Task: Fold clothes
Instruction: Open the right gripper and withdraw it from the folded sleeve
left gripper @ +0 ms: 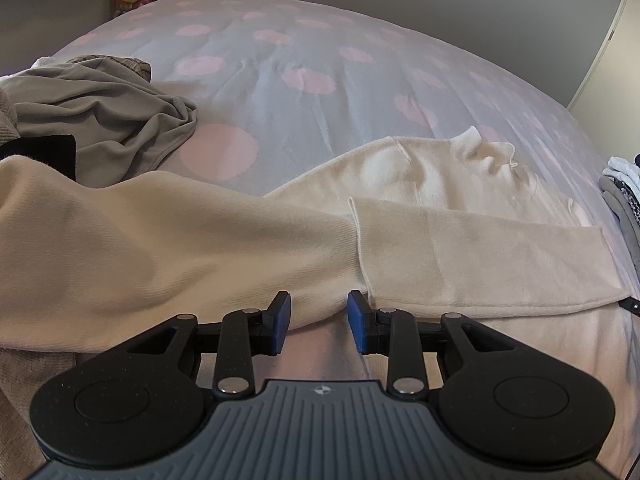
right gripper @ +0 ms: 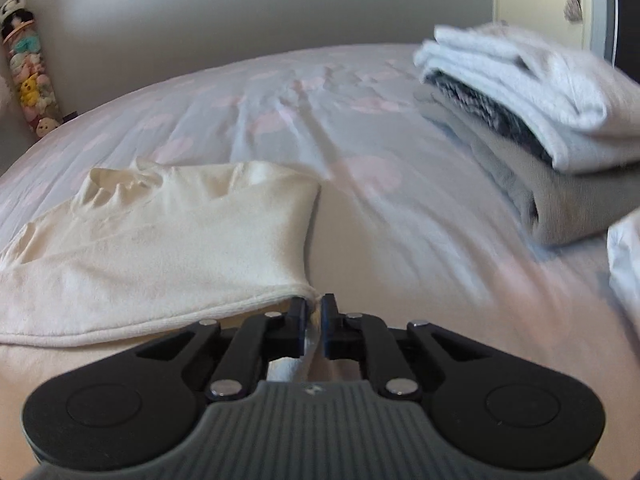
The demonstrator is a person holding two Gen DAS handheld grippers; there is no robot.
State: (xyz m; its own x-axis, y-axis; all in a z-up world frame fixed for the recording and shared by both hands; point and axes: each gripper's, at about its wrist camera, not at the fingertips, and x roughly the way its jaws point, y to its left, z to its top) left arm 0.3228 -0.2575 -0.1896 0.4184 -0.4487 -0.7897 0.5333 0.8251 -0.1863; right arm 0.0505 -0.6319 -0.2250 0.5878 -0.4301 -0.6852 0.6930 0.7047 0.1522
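So there's a cream sweater (left gripper: 248,236) spread across a bed (left gripper: 320,64) with a lilac cover and big pink dots. From the left wrist view the sweater runs from 9 o'clock across to 3 o'clock, collar end bunched up around 2 o'clock, with one sleeve folded over the body and its cuff seam sitting just past the claw tips. The left gripper (left gripper: 319,312) has its blue pads spread a bit, with the sweater's near edge sagging into the gap, but the pads don't look like they're squeezing anything.

The right gripper (right gripper: 315,312) is a different story: jaws pressed nearly together, pinching the corner of the sweater's hem (right gripper: 308,294), and you can see a bit of fabric poking back between the fingers. In that view the sweater lies out toward 10 o'clock.

A crumpled grey garment (left gripper: 116,120) sits at 10 o'clock in the left view. A stack of folded clothes (right gripper: 532,120) is at 2 o'clock in the right view, white on top, grey underneath. Plush toys (right gripper: 28,76) hang by the wall.
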